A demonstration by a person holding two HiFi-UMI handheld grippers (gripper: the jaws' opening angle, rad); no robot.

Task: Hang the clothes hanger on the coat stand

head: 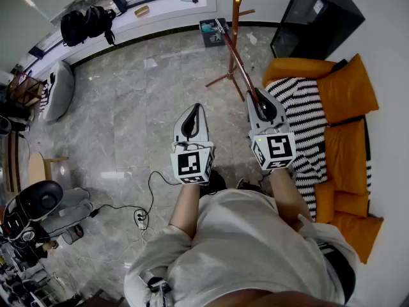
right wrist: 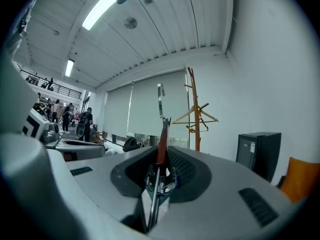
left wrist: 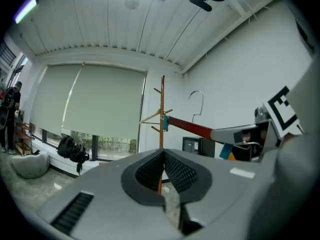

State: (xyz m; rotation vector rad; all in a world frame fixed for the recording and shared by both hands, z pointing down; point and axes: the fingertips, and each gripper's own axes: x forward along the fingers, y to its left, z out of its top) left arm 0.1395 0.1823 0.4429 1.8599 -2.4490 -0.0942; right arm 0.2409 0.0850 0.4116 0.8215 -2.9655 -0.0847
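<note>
Centre frame, the right gripper (head: 256, 98) pinched a red-brown clothes hanger (head: 238, 60) aimed at the wooden coat stand (head: 235, 15) above; the left gripper's (head: 195, 109) jaws were pressed together.

Grey marble floor (head: 121, 114) — on it stand the wooden coat stand (head: 235, 31), an orange sofa (head: 348, 94) and a grey beanbag (head: 57, 89); a white power strip (head: 140, 219) lies with its black cable.

Head view looks steeply down; both gripper views face level — all share the coat stand (left wrist: 162, 111).
</note>
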